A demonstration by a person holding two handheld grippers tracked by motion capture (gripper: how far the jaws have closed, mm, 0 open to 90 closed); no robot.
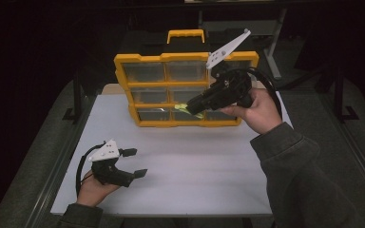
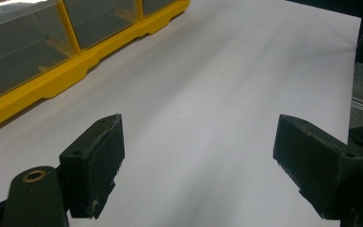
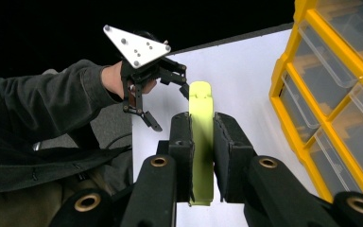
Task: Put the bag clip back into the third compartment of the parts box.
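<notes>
A yellow plastic organizer case (image 1: 185,90) stands upright at the far side of the white tabletop (image 1: 199,166), its carry handle (image 1: 186,35) on top. Its front is a grid of clear, lidded compartments framed by yellow ribs; through the transparent plastic most of them look empty, though reflections make the contents hard to judge. In the right gripper view the same case (image 3: 283,90) runs along the right edge, its small clear bins stacked one behind another.

The right gripper (image 1: 188,105), held in the person's right hand (image 1: 259,111), is raised in front of the lower row of the case. Its jaws are pressed against a flat, lime-green plastic strip (image 3: 201,142), pinching it by its two faces. The strip is smooth, narrow and long with a rounded tip and a small moulded notch near that end; it sticks out beyond the pads and also below them. In the high view the strip (image 1: 189,110) shows as a pale green sliver just in front of the bottom compartments; whether it touches the case cannot be told.

The left gripper (image 1: 135,162) sits low at the near left of the tabletop, well apart from the case, held in the left hand (image 1: 92,190). Its blocky, matte black jaws are spread wide with nothing between them, only bare white surface beneath. A grey three-cornered plate tops each gripper.
</notes>
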